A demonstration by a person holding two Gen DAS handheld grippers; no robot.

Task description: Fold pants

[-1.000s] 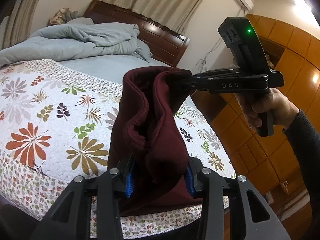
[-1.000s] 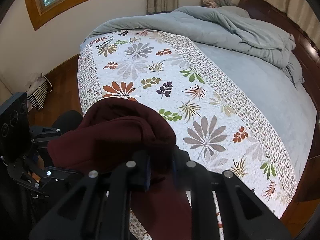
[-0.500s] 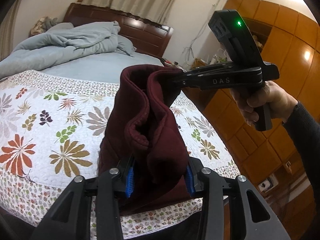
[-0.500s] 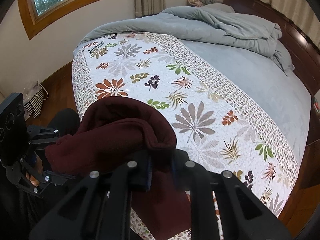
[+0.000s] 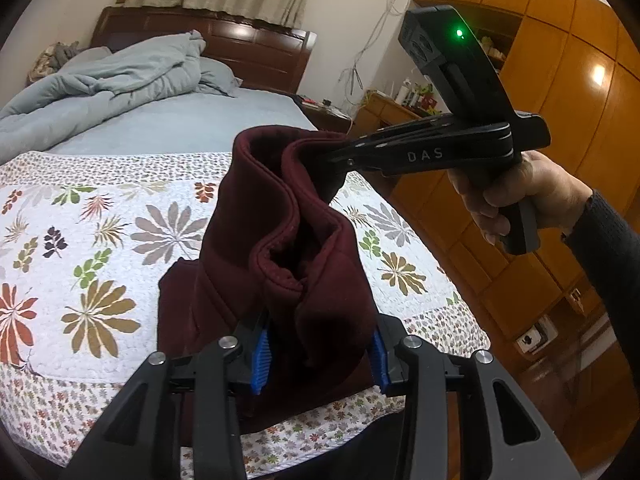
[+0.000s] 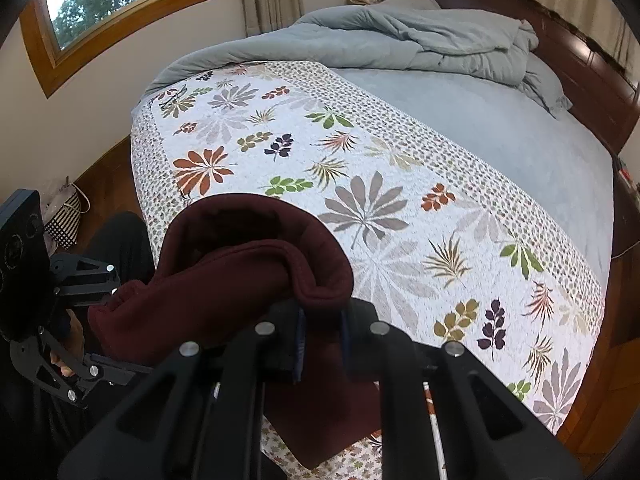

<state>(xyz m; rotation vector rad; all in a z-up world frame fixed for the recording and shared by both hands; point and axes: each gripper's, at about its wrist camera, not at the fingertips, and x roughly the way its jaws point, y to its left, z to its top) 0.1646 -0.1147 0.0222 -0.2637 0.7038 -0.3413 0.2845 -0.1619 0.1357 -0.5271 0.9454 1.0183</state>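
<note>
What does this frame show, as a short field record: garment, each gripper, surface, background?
garment: dark maroon fleece pants, bunched, held up between both grippers, lower part draped on the bed
left gripper: blue pads clamped on a thick bundle of the fabric
right gripper: jaws nearly closed, pinching a rolled edge of the pants
surface: white quilted bedspread with leaf print, over a grey-blue sheet
background: rumpled grey-blue duvet by a dark wooden headboard; wooden wardrobe
fold state: not yet laid flat
</note>
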